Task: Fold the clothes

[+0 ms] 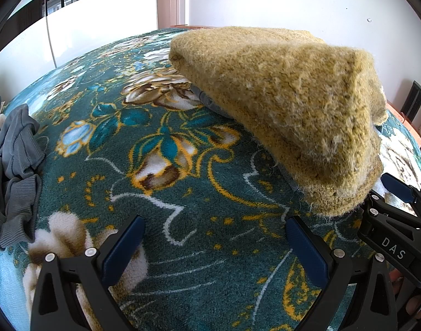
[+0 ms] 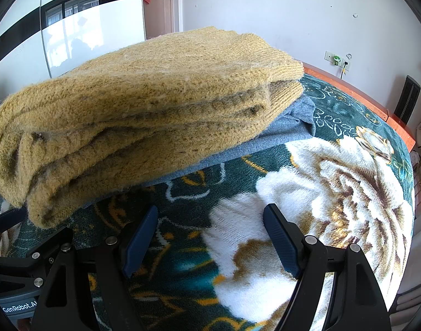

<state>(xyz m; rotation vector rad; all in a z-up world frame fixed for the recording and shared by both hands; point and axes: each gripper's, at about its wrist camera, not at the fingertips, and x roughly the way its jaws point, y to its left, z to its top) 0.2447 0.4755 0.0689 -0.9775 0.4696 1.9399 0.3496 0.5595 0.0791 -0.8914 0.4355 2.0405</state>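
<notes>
- The left hand-held gripper [image 1: 214, 244] has its two blue fingers [image 1: 125, 251] wide apart. Nothing is between them, only the flowery blanket [image 1: 160, 193] on the bed.
- The right hand-held gripper [image 2: 210, 244] is wide open too and holds nothing. Under it is a big white flower on the blanket [image 2: 334, 193].
- The folded yellow sweater [image 1: 287, 110] lies just past the left hand-held gripper, up and to the right. Its near corner hangs close to the right finger but does not touch it.
- In the right view the yellow sweater [image 2: 144, 115] sits up and to the left of the fingers, near them but apart.
- Only the right view shows the stacked folds on the sweater's side and a folded blue-grey cloth [image 2: 282, 132] under it, sticking out toward the far right side of the bed.
- Only the left view shows a crumpled grey garment [image 1: 14, 171] at the left edge of the bed, well apart from the sweater.
- The left view also shows the right hand-held gripper [image 1: 397, 193] near the sweater's corner.
- The right view shows the orange bed frame [image 2: 356, 93] along the far right edge.
</notes>
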